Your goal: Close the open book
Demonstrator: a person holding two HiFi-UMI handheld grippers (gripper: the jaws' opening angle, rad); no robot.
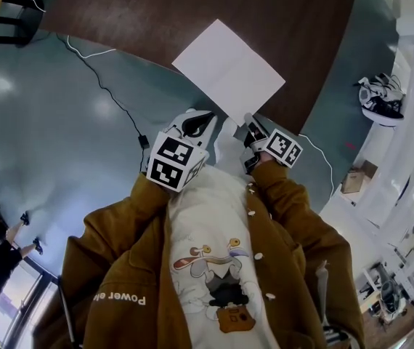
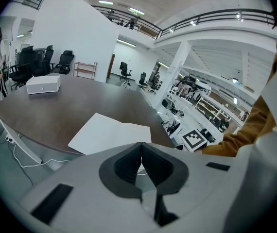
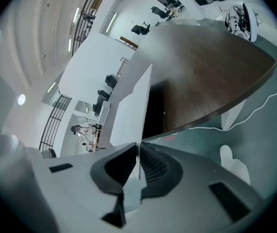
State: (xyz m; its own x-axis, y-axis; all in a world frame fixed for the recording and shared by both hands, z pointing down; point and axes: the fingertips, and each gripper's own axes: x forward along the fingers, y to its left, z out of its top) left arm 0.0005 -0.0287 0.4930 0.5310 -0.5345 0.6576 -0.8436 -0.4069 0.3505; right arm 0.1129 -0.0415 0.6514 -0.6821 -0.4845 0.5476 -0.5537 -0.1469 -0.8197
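Note:
An open book (image 1: 229,71) with blank white pages lies on the dark brown table (image 1: 141,13), its near corner at the table's edge. My right gripper (image 1: 249,126) is at that near corner. In the right gripper view its jaws (image 3: 138,147) are shut on a white page (image 3: 131,110), which stands lifted on edge above the table (image 3: 211,67). My left gripper (image 1: 200,122) hangs before the table's edge, short of the book (image 2: 112,132). Its jaws (image 2: 141,144) are shut with nothing between them.
A white box (image 2: 43,84) sits at the table's far end. A black cable (image 1: 105,86) runs across the grey floor to the left. A pair of shoes (image 1: 381,100) and a cardboard box (image 1: 356,180) lie on the floor at right. Office chairs (image 2: 36,59) stand beyond the table.

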